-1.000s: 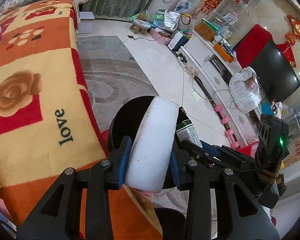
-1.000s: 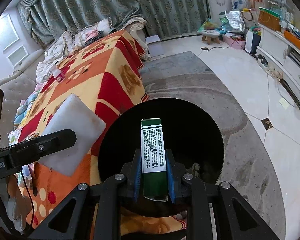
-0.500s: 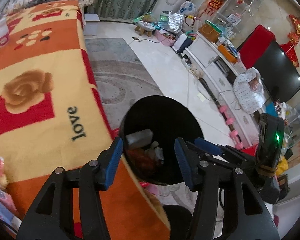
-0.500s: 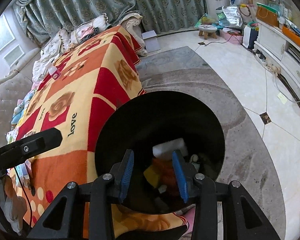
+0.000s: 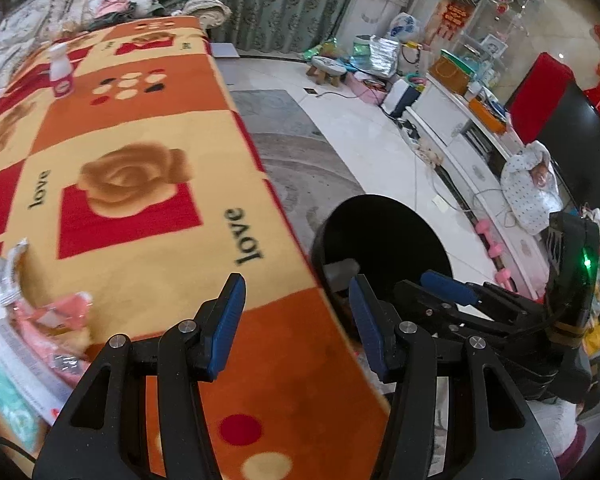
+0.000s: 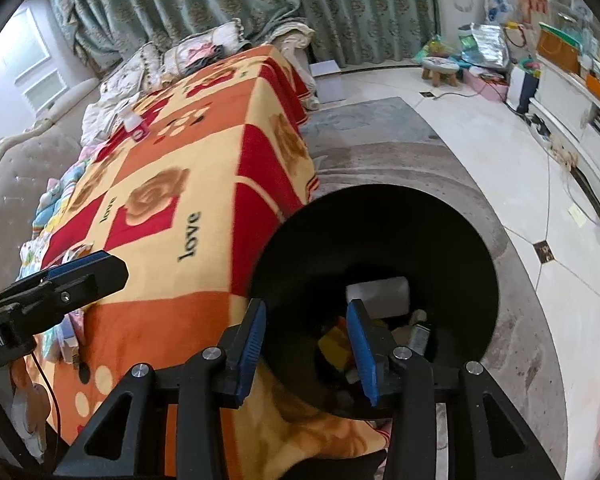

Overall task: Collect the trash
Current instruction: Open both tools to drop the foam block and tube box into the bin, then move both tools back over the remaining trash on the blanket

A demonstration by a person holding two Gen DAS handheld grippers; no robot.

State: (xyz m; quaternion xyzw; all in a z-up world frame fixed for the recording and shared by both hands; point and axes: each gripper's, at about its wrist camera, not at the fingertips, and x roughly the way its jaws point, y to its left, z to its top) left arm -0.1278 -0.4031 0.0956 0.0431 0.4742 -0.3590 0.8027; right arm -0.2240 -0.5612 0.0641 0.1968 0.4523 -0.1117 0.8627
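Below the right gripper (image 6: 306, 344) the black bin (image 6: 452, 216) holds a white block (image 6: 380, 294) and blurred scraps; both grippers stand part open and empty. From the left gripper (image 5: 296, 320) the bin's contents are mostly hidden, but wrappers (image 5: 48, 312) beside it show, cut off at the blanket's (image 5: 148, 152) edge

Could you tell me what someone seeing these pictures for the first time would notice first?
Probably the bright orange, red and yellow rose blanket printed with "love", filling the left side. Next, the round black bin on the floor at its edge, with a white block and other trash inside.
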